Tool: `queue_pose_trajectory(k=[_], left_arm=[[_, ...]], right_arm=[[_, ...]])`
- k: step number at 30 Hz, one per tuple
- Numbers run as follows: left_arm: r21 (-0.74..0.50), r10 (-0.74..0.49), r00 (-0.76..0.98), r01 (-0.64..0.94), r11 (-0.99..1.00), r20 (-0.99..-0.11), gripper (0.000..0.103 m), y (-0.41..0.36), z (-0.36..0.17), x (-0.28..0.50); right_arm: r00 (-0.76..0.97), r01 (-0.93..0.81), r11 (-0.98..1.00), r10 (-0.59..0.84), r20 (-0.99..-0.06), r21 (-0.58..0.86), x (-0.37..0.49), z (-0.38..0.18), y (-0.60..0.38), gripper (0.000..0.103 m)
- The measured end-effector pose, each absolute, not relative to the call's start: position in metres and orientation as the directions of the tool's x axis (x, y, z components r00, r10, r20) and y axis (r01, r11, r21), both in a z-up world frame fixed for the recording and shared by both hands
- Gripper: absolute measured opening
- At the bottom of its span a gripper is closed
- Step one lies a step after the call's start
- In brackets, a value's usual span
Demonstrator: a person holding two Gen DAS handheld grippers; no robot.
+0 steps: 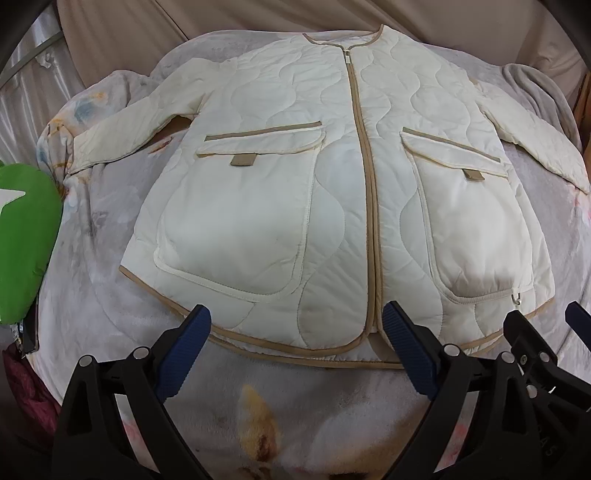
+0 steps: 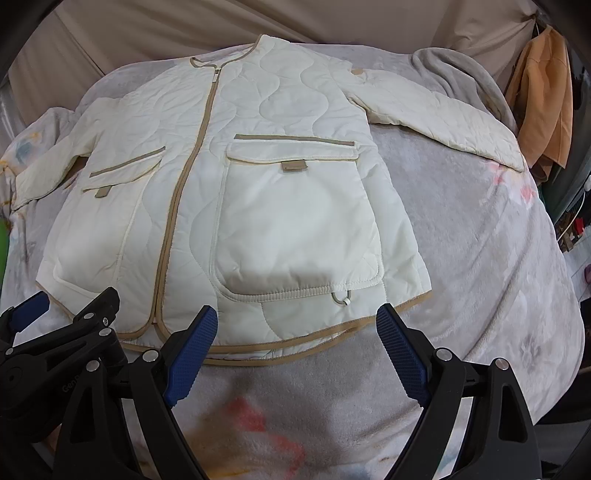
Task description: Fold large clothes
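Note:
A cream quilted jacket (image 1: 332, 177) with tan trim lies flat and face up on a floral blanket, zipped, both sleeves spread out sideways. It also shows in the right wrist view (image 2: 258, 192). My left gripper (image 1: 295, 321) is open and empty, hovering just before the jacket's hem near the zip's lower end. My right gripper (image 2: 295, 321) is open and empty, before the hem below the jacket's right-hand pocket (image 2: 299, 225). The right gripper also shows at the right edge of the left wrist view (image 1: 539, 325), and the left gripper at the left edge of the right wrist view (image 2: 74, 306).
The pale floral blanket (image 1: 280, 406) covers a bed. A green item (image 1: 26, 236) lies at the left edge. A grey blanket (image 2: 454, 74) is bunched at the back right. Orange cloth (image 2: 543, 92) hangs at the far right. A beige wall (image 1: 184, 22) stands behind.

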State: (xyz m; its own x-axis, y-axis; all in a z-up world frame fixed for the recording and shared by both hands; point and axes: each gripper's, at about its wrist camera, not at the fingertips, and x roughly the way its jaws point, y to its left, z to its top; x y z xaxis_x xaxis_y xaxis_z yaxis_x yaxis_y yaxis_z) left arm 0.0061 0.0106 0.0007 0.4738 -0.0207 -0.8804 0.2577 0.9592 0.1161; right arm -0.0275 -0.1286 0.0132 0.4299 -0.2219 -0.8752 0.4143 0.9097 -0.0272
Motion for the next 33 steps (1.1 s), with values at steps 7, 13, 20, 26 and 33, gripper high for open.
queue_pose_trajectory(k=[7, 13, 20, 26, 33], left_arm=[[0.117, -0.020, 0.475, 0.257, 0.959, -0.880, 0.092, 0.0104, 0.0010, 0.0066], [0.119, -0.019, 0.476, 0.258, 0.959, -0.879, 0.092, 0.0091, 0.0013, 0.0076], [0.119, -0.018, 0.475, 0.258, 0.959, -0.880, 0.092, 0.0084, 0.0020, 0.0084], [0.121, -0.018, 0.474, 0.260, 0.958, -0.880, 0.092, 0.0076, 0.0021, 0.0091], [0.126, -0.014, 0.474, 0.264, 0.956, -0.881, 0.092, 0.0053, 0.0009, 0.0117]], right_arm=[[0.430, 0.415, 0.909, -0.222, -0.875, -0.027, -0.0272, 0.0134, -0.1299, 0.086], [0.430, 0.415, 0.910, -0.221, -0.875, -0.026, -0.0272, 0.0135, -0.1299, 0.086], [0.429, 0.415, 0.910, -0.221, -0.876, -0.026, -0.0269, 0.0135, -0.1299, 0.086], [0.428, 0.416, 0.909, -0.220, -0.877, -0.024, -0.0268, 0.0134, -0.1310, 0.086], [0.424, 0.421, 0.907, -0.218, -0.879, -0.023, -0.0245, 0.0122, -0.1342, 0.086]])
